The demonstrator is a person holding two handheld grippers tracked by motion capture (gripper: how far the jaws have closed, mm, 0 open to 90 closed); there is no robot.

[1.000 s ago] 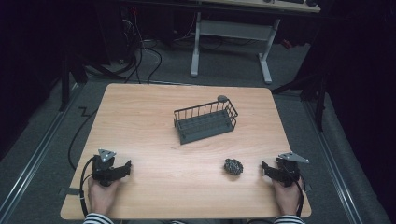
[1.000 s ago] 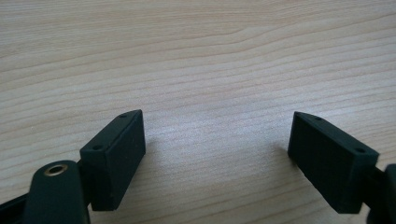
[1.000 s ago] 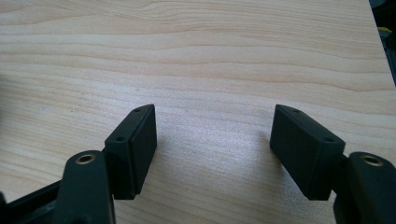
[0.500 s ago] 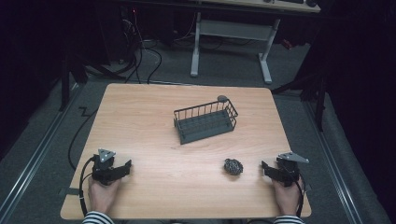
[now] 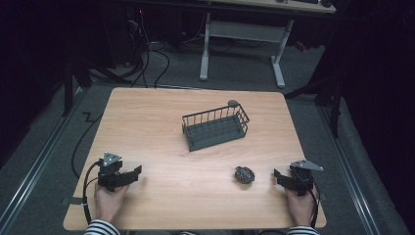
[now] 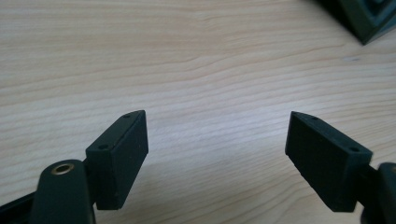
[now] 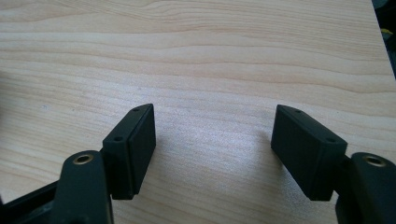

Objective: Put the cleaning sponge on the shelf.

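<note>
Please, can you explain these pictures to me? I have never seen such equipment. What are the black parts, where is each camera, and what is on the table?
No machine works here: a person sits at a wooden table and holds a hand tool in each hand. The left gripper and the right gripper each have two black jaws. One camera looks down from above. The other two cameras ride on the grippers, so you see their jaws from close by, over bare wood. Both grippers are open and hold nothing. On the table stand a dark wire basket in the middle and a small dark crumpled ball, perhaps a scouring pad, near the right gripper.
</note>
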